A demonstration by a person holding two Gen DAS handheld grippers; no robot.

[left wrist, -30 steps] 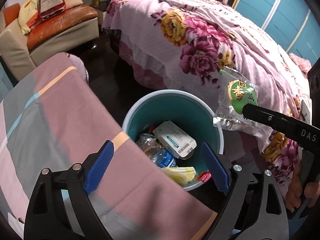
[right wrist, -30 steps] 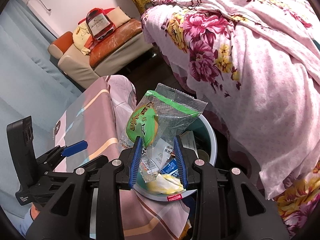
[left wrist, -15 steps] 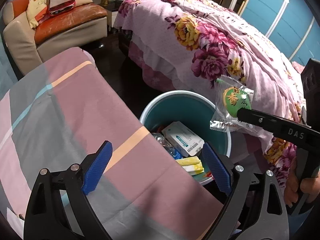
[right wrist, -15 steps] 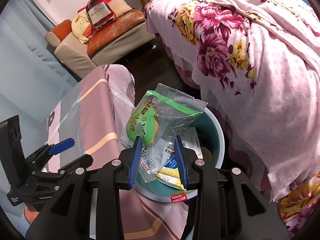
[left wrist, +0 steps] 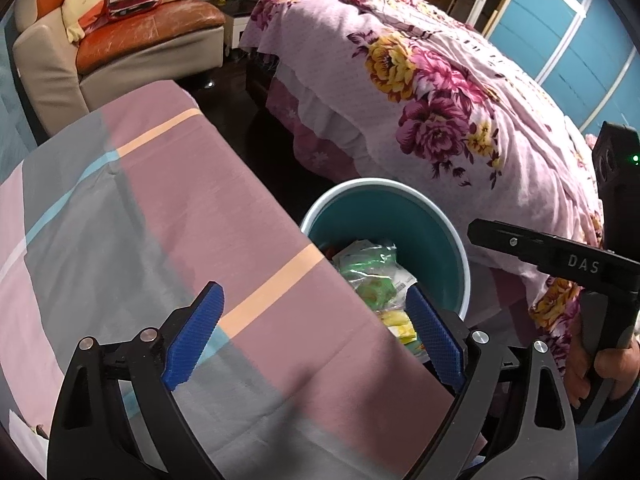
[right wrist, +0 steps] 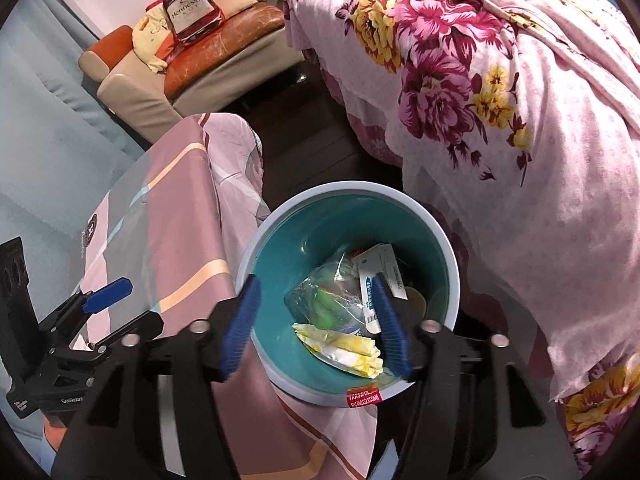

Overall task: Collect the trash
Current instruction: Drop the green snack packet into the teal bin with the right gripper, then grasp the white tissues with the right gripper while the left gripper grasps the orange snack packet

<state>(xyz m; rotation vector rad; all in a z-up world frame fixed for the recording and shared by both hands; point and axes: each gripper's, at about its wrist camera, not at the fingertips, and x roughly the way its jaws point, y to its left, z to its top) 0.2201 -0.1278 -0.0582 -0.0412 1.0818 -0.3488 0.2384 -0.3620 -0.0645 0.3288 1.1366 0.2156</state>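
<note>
Green-and-clear snack wrapper (right wrist: 326, 300) lies crumpled inside the teal bin (right wrist: 452, 268), atop other refuse: a white carton (right wrist: 380, 268) toward the far side, a yellow-white wrapper (right wrist: 340, 346) against the near wall.

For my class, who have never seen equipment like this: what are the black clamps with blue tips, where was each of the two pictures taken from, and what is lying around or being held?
No robot here: a person holds a hand-operated gripper in each hand, each with a wide-angle camera looking along its two blue-padded fingers.

The left wrist view shows the left gripper, open and empty, above a striped cloth. At its right edge a hand holds the right gripper's handle.

The right wrist view looks down past the right gripper into a teal bin. Its jaws have just been opening; nothing is between them. A green wrapper lies in the bin with a white box and yellow packets.

Behind are a floral bed and a sofa.
</note>
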